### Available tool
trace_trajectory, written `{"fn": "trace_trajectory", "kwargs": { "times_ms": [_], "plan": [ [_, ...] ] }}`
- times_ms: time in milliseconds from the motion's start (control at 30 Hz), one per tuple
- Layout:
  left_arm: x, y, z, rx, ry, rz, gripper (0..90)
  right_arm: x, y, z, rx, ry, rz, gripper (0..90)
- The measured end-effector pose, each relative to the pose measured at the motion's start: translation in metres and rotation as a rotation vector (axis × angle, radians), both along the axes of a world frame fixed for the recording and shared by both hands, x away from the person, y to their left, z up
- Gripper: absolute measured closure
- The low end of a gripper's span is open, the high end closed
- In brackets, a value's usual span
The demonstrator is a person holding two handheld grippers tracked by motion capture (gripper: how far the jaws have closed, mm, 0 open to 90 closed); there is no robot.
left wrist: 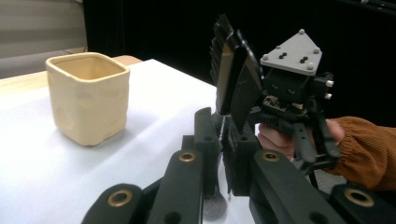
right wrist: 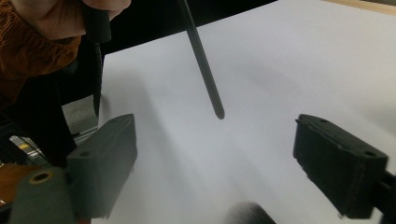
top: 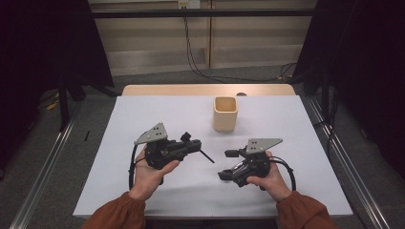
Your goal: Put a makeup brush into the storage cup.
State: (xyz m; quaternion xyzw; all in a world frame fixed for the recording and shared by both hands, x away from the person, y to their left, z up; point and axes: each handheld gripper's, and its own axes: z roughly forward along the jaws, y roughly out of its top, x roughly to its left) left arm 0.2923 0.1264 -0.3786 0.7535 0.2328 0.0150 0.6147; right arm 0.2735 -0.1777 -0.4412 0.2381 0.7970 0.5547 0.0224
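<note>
**A:** Status, bottom of frame first?

**B:** Left gripper (top: 197,147), lower left of centre: jaws pressed together, pinching a thin, dark rod (top: 207,156). The rod's rounded tip juts toward frame centre, above the table (top: 286,143). Right gripper (top: 228,164), lower right: jaws spread, nothing between them.

**A:** Step in hand?

**B:** Probably moving the rod to the cup.

**A:** Next move?

**B:** Carry the rod up-frame to the cup (top: 225,114), upper centre. It is cream, squarish and round-cornered, with a smooth wall and an open top. Point the tip down over the mouth before releasing.
</note>
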Motion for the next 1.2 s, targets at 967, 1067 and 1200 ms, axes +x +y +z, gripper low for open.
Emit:
{"fn": "trace_trajectory", "kwargs": {
  "times_ms": [967, 1067, 1200],
  "plan": [
    [0.019, -0.017, 0.032, 0.242, 0.043, -0.09, 85.3, 0.002, -0.01, 0.005, 0.009, 0.01, -0.035, 5.2],
    [0.021, -0.016, 0.034, 0.272, 0.062, -0.088, 85.3, 0.002, -0.01, 0.005, 0.008, 0.012, -0.029, 5.5],
    [0.021, -0.014, 0.034, 0.291, 0.066, -0.101, 85.3, 0.003, -0.007, 0.006, 0.013, 0.001, -0.018, 6.2]
  ]
}}
